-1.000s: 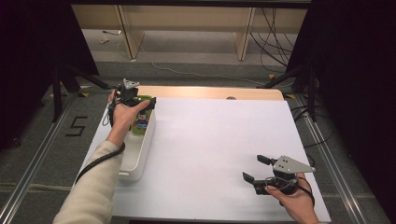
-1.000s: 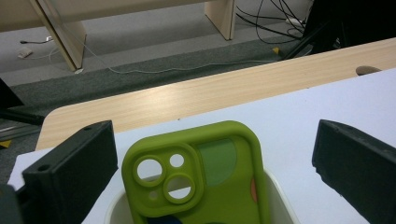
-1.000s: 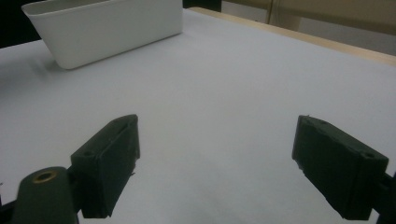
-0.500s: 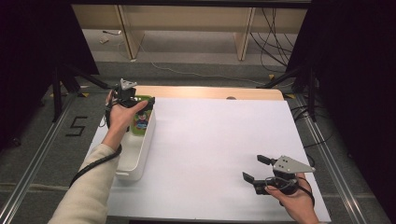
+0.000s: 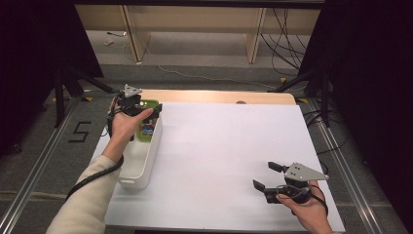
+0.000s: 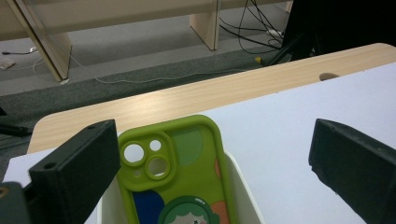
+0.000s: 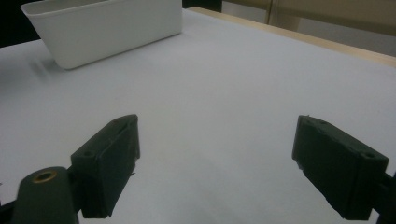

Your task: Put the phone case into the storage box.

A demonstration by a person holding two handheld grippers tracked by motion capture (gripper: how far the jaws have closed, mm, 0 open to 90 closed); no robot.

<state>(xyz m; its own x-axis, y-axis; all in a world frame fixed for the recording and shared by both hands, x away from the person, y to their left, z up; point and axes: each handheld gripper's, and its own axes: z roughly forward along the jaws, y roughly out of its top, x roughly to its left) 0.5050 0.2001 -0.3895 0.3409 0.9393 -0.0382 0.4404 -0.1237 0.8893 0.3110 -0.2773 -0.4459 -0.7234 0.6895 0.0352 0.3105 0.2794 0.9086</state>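
A green phone case (image 6: pixel 180 172) with a cartoon face leans in the far end of a white bin (image 6: pixel 240 191). My left gripper (image 6: pixel 210 149) hovers just over it, open, with one jaw on each side of the case and the right jaw well clear of it. In the high view the left gripper (image 5: pixel 141 108) sits at the bin's (image 5: pixel 139 168) far end above the phone case (image 5: pixel 146 129). My right gripper (image 5: pixel 267 176) rests low near the table's front right, open, with nothing between its jaws (image 7: pixel 215 154).
A white sheet (image 5: pixel 219 146) covers the table, and a wooden strip (image 5: pixel 214 96) shows along the far edge. The white bin (image 7: pixel 102 28) lies far off in the right gripper view. Cables and shelf legs stand on the floor beyond the table.
The left hand and its gripper have shifted very slightly toward the bin's far end. The right gripper has not moved.
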